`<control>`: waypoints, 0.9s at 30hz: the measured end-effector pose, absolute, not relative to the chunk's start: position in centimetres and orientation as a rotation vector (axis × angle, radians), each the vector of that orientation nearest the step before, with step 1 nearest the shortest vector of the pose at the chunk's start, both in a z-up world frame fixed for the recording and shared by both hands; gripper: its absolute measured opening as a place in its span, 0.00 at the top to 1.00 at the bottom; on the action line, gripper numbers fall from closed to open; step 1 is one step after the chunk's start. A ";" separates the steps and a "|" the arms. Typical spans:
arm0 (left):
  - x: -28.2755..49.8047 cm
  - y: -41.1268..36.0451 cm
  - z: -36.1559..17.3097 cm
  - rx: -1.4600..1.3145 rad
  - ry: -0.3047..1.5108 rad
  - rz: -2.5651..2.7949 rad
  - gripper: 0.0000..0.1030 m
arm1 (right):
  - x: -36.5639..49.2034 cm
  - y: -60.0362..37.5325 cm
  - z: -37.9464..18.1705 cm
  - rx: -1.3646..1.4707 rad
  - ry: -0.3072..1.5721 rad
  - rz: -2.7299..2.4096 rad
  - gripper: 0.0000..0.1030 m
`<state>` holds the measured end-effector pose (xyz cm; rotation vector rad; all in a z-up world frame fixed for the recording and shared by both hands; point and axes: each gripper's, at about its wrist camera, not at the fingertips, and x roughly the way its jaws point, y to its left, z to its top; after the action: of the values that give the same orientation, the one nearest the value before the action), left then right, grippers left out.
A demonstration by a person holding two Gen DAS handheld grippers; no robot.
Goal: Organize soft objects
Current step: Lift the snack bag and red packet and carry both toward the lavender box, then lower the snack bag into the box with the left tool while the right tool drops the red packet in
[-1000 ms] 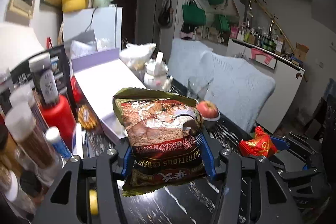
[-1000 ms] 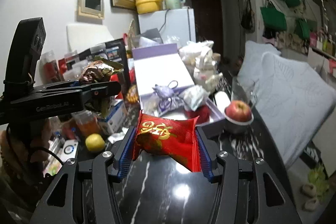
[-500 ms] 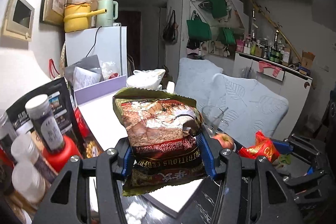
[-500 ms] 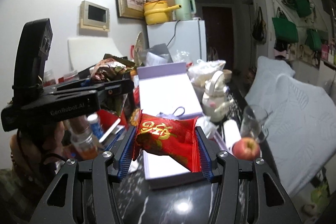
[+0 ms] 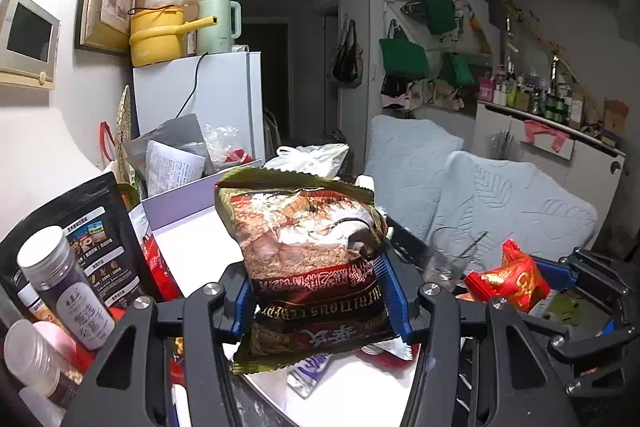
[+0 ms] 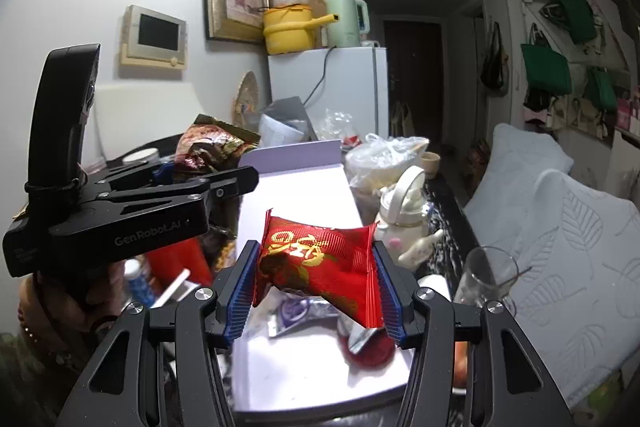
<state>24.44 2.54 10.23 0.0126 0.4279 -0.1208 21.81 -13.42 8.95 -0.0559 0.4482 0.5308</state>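
1. Left gripper (image 5: pixel 320 291) clamped on the cereal bag (image 5: pixel 308 259); right gripper (image 6: pixel 316 291) clamped on the red packet (image 6: pixel 320 267).
2. Both aloft above the open lavender box (image 6: pixel 300 195), purple packets (image 6: pixel 296 311) already inside at 6 o'clock.
3. Judged midway: neither dropped in yet.
4. Versus a second ago: raised and carried forward, tabletop sunk from sight.

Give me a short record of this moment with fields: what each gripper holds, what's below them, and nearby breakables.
left gripper: shut on brown-and-gold foil cereal bag
right gripper: shut on red foil snack packet with gold lettering
below: open white box with lilac lid, small wrapped packets inside
nearby breakables: clear drinking glass, white ceramic teapot
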 end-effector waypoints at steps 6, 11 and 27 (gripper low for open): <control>27.5 2.6 7.7 0.023 0.513 -0.091 0.49 | 25.0 -13.2 7.3 -0.071 0.483 0.529 0.48; 29.4 2.4 4.9 0.028 0.587 -0.077 0.49 | 27.5 -13.3 4.9 -0.063 0.542 0.525 0.48; 33.9 2.3 -1.2 0.012 0.648 0.004 0.49 | 33.8 -12.8 0.1 -0.051 0.593 0.482 0.48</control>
<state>33.88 2.34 -1.21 0.0125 0.6484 0.0037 33.78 -12.85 0.13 -0.0513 0.5932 0.4821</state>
